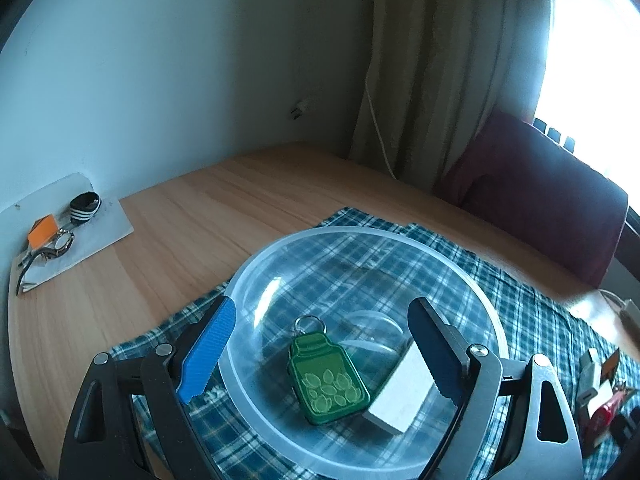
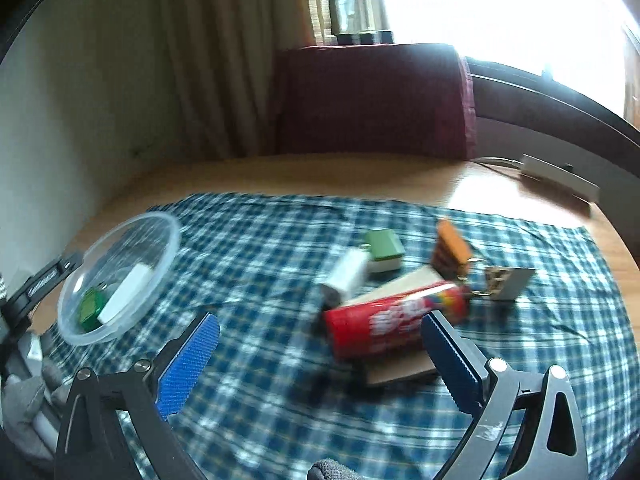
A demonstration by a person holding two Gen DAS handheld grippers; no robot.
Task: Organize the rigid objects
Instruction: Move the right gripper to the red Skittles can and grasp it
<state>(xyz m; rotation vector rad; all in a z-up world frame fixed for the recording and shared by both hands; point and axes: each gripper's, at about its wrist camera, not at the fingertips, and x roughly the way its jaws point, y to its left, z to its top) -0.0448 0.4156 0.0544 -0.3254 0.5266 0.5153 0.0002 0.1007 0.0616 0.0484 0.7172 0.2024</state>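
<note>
A clear plastic bowl [image 1: 362, 233] stands on a blue plaid cloth [image 1: 532, 304]. Inside it lie a green jar-shaped keychain [image 1: 326, 380] and a white block [image 1: 404, 396]. My left gripper [image 1: 323, 305] is open, one finger on each side of the bowl, holding nothing. In the blurred right wrist view, my right gripper [image 2: 320, 320] is open just in front of a red tube [image 2: 380, 328] that lies on a flat brown board [image 2: 400, 374]. Behind the tube lie a white cylinder [image 2: 347, 276], a green-and-white block [image 2: 384, 254], an orange block [image 2: 452, 246] and a grey keychain piece [image 2: 510, 282]. The bowl [image 2: 170, 236] sits to the left.
At the table's far left, a white sheet [image 1: 108, 232] carries a wristwatch [image 1: 62, 242], an orange item [image 1: 42, 230] and a striped black band [image 1: 85, 206]. A maroon chair back [image 2: 372, 100] and curtains stand behind. A white power strip [image 2: 560, 178] lies far right. A gloved hand [image 2: 24, 400] shows low left.
</note>
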